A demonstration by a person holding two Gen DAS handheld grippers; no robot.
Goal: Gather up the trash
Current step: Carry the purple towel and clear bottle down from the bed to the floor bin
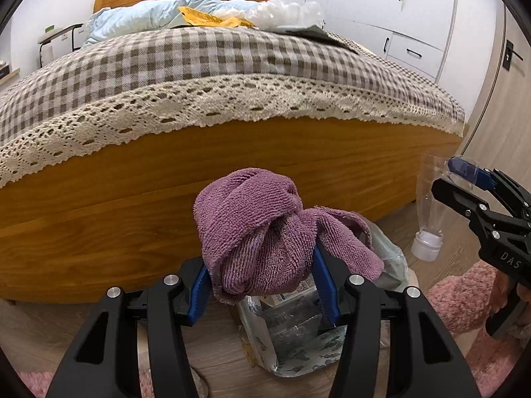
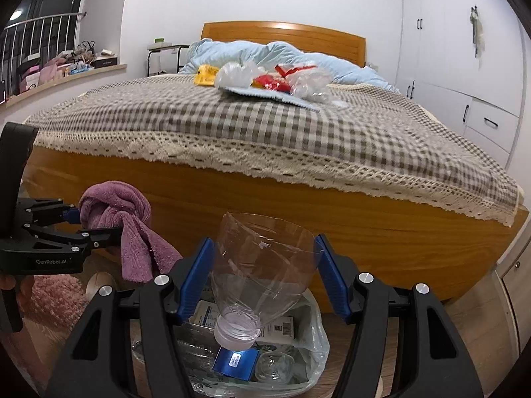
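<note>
- While both grippers hang over the lined trash bin [image 2: 308, 338] on the floor at the foot of the bed [image 2: 265, 205], the step in hand looks like the drop-off: two items are carried and not yet released.
- Right gripper [image 2: 265, 275] is clenched on a clear cut-off bottle top [image 2: 262, 265], cap end down, directly above the bin's opening.
- Left gripper [image 1: 262, 285] is clenched on a bunched purple towel [image 1: 262, 229], just above the bin's near rim.
- Next move, as I judge it, calls for spreading the jaws so each item falls inside; the towel's loose tail may drape over the bin's rim.
- More wrappers and plastic [image 2: 265, 79] lie on the bed, well beyond the bin, so collecting seems unfinished.
- Readable writing: "GenRobot.AI" on the left gripper's body and "DAS" on the right one; a barcoded package inside the bin is illegible.
</note>
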